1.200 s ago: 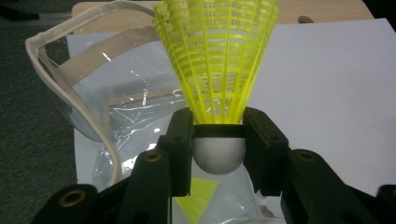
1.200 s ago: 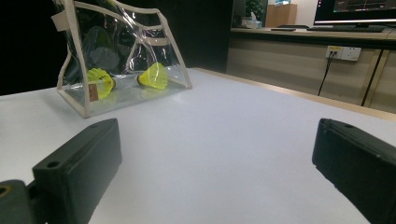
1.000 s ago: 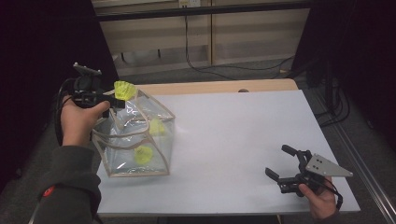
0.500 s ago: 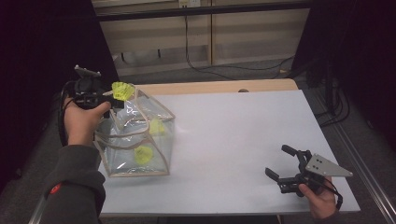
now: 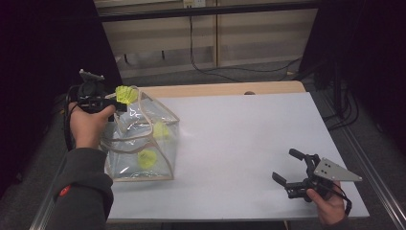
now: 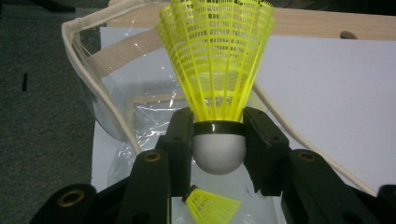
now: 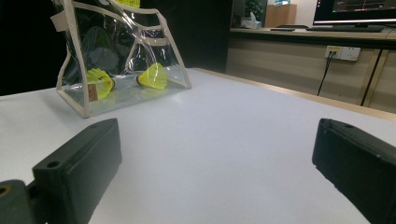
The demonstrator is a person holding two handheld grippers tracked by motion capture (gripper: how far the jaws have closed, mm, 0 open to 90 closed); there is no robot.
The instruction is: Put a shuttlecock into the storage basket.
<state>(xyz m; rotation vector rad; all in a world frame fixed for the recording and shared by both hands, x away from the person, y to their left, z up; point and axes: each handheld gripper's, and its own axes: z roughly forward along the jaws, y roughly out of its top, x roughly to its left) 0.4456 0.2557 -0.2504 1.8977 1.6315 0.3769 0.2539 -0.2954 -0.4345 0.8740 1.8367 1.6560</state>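
From the high view we hold the left claw [image 5: 119, 101] at the back-left corner of the white bench [image 5: 249, 143], clenched on a yellow shuttlecock [image 5: 126, 94] just above the open mouth of the clear bag [image 5: 143, 143]. Two more shuttlecocks [image 5: 148, 158] lie inside that bag. Our right claw [image 5: 291, 167] rests near the front-right edge, well apart from the bag, its jaws spread and gripping nothing.

In the left gripper view the jaws pinch the shuttlecock [image 6: 218, 135] at its black band, just above the white cork, with the plastic skirt fanning upward. We judge it very light and its skirt springy and easy to crush, so the firm cork end is the right place to hold. The bag [image 6: 112, 88], soft with cloth-trimmed edges, gapes below.

In the right gripper view the released jaws frame bare bench [image 7: 224, 154], the bag [image 7: 116, 51] standing upright far off.
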